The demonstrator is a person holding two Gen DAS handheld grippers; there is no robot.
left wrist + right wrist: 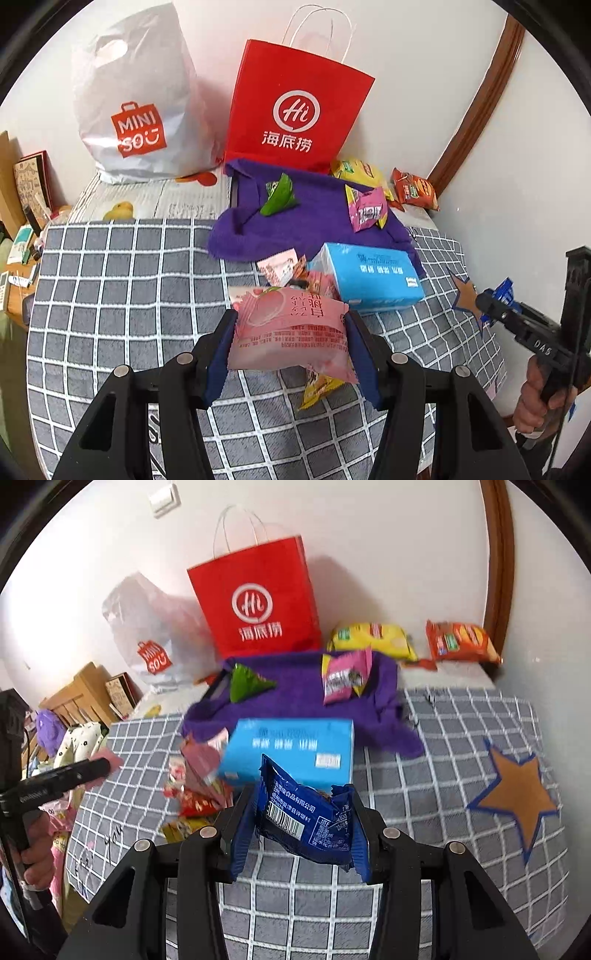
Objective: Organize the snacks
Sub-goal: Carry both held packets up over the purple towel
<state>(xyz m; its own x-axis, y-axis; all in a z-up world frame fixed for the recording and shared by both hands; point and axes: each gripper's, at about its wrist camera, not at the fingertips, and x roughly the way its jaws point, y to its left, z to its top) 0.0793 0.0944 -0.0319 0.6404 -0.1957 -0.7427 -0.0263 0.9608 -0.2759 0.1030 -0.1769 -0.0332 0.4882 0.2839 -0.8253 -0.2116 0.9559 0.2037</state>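
White wall (424, 66) behind, brown wood trim (476, 99) at right, light switch (164, 498) up top. Wooden shelf (79, 698) at left. Grey checked cloth (122, 280) covers the surface.

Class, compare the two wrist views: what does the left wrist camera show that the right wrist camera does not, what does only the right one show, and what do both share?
Only the left wrist view: the left gripper clamping a pink snack packet.

Only the right wrist view: the right gripper clamping a blue snack packet, and a wall switch.

Both: red paper bag, purple towel, light blue box, checked cloth.
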